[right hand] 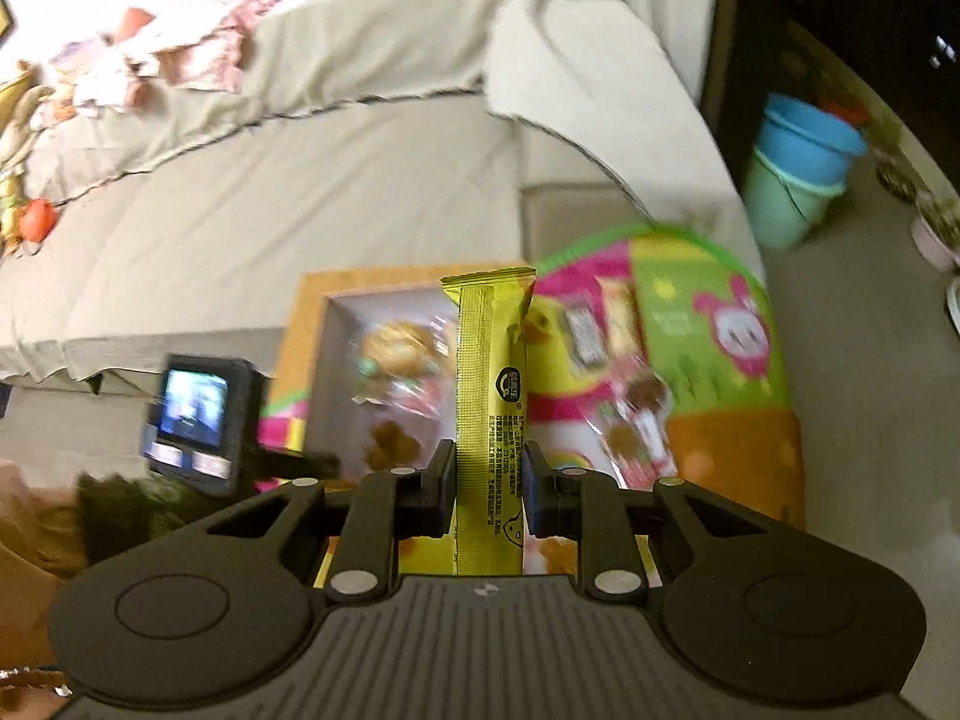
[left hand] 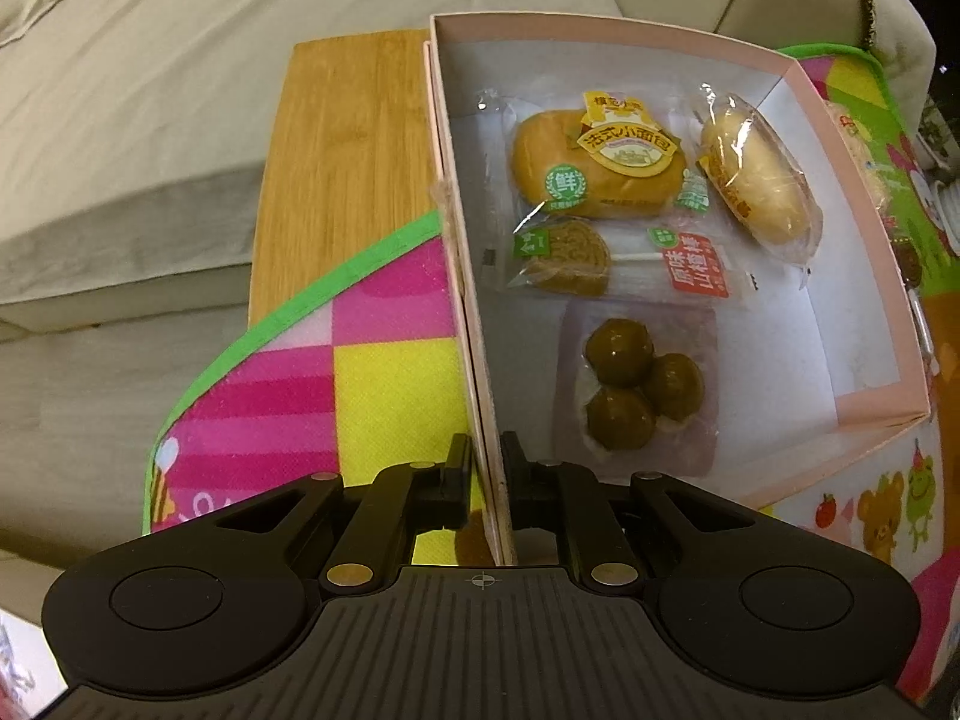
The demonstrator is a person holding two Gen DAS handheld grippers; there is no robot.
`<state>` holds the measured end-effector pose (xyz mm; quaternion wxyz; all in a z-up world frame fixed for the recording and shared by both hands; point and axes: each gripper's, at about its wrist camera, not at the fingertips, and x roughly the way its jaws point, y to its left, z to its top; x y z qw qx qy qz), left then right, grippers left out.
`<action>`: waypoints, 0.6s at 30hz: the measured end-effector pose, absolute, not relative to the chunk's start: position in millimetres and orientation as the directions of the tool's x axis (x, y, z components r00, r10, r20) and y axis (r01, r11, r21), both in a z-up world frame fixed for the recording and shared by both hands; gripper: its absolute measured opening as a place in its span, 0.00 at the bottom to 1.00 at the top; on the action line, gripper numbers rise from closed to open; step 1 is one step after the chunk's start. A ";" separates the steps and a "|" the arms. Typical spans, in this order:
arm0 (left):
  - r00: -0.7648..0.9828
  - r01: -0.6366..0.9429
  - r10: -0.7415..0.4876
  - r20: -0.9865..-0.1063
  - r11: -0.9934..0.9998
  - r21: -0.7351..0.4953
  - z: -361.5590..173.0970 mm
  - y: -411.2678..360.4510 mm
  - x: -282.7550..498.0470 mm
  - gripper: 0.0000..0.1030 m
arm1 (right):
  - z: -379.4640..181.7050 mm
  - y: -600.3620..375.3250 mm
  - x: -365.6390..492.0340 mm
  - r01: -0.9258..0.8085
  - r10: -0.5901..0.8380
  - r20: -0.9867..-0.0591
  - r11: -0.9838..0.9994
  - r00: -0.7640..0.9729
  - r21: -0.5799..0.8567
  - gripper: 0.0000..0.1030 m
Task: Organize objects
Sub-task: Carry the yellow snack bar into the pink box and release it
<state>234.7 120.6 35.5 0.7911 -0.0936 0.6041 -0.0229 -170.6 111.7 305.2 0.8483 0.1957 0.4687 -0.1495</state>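
Two fingers of my left gripper [left hand: 485, 468] pinch the near part of the left wall of the pink box [left hand: 864, 252], one finger outside and one inside, closed tight on the thin cardboard. In the left wrist view the box sits on a colourful play mat [left hand: 288, 372] that covers part of a wooden board [left hand: 348, 150], with a beige sofa [left hand: 150, 90] behind. Inside the box I see a wrapped round bread [left hand: 594, 165] at the far end, a paler wrapped bun [left hand: 759, 183] just right of it, a wrapped brown cookie [left hand: 561, 258] touching a red-labelled stick snack [left hand: 696, 264] in the middle, and a packet of three dark green balls [left hand: 636, 381] nearest my gripper.

From the right wrist view, my right gripper [right hand: 487, 483] is clamped on a long yellow snack bar [right hand: 491, 396], which runs forward between the fingers, its far end over the box [right hand: 327, 348]. The view is blurred. Below, the box lies open with its snacks inside, and to its right loose snack packets [right hand: 624, 402] lie on the mat [right hand: 708, 324]. The left gripper's camera unit [right hand: 201, 420] shows at the box's left side. Stacked blue and green buckets [right hand: 798, 162] stand on the floor at far right.
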 end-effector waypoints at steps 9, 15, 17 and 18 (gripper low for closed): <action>0.270 -0.077 -0.176 -0.947 0.976 -0.203 35.1 125.0 232.5 0.13 | 296.6 129.1 -105.1 0.296 -0.003 -0.835 0.936 0.550 0.192 0.21; 0.260 -0.083 -0.178 -0.949 0.975 -0.205 36.2 127.0 231.2 0.12 | 276.8 130.2 -80.9 0.220 0.086 -0.842 0.947 0.533 0.236 0.29; 0.258 -0.095 -0.180 -0.949 0.973 -0.210 36.1 128.0 231.1 0.12 | 269.9 127.1 -87.5 0.158 0.128 -0.849 0.958 0.512 0.239 0.41; 0.258 -0.100 -0.177 -0.950 0.973 -0.209 36.4 128.1 231.3 0.12 | 265.6 123.7 -93.2 0.156 0.129 -0.855 0.959 0.502 0.236 0.45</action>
